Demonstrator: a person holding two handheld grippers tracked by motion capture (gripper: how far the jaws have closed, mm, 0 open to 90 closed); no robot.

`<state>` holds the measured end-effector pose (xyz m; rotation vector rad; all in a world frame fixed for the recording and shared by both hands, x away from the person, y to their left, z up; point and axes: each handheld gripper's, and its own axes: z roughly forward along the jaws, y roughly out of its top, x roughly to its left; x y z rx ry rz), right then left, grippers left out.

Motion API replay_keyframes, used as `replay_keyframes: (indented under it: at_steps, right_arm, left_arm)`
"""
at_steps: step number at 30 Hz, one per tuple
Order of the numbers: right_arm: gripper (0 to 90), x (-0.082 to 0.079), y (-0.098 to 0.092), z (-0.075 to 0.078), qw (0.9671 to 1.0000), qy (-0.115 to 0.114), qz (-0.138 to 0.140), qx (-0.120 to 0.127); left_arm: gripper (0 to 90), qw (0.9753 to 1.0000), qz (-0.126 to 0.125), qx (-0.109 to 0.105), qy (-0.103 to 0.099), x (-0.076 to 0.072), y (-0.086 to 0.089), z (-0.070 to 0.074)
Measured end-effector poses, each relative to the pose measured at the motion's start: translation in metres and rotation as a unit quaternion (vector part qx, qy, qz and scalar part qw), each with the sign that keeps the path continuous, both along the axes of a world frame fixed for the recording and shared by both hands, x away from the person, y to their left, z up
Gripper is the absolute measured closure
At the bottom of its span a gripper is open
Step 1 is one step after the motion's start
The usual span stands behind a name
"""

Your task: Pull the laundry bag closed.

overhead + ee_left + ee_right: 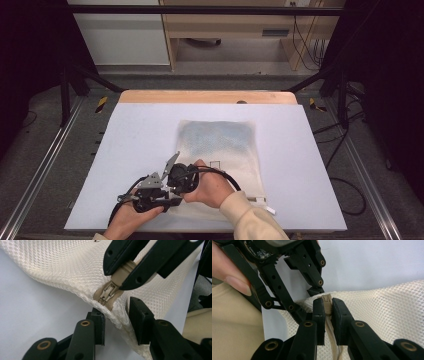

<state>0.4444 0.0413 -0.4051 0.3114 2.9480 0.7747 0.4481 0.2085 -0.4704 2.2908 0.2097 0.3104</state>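
A cream mesh bag (220, 145) lies flat on the pale mat (135, 140), with something bluish showing through its far half. Both grippers meet at its near left corner. My right gripper (327, 307) is shut on the beige zipper pull (326, 299). From the left gripper view, that right gripper (120, 277) pinches the pull (123, 271) just above the slider (107, 292). My left gripper (117, 323) clamps the raised corner of the bag (62, 267) right below the zipper's end. In the high view, the left gripper (172, 201) sits just left of the right gripper (178, 192).
The mat covers a wooden table whose far edge (205, 96) shows. A small white tag (266, 207) sticks out at the bag's near right corner. Metal frame rails (40, 165) run along both sides, and cables (345, 190) lie on the floor at right.
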Motion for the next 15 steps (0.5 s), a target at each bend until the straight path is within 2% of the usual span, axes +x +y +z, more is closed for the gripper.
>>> replay_keyframes:
  at_steps: [8,15]
  right_arm:
    - [81.7,-0.0001,-0.0005,-0.0009,1.0,0.002,0.0,-0.001]
    - [81.7,-0.0003,-0.0005,-0.0009,1.0,0.002,0.0,0.0]
  left_arm:
    - [72.4,1.0,-0.003,0.005,0.0,0.0021,-0.0004,-0.0005]
    - [73.4,1.0,-0.004,0.003,0.002,0.0028,-0.0009,-0.0007]
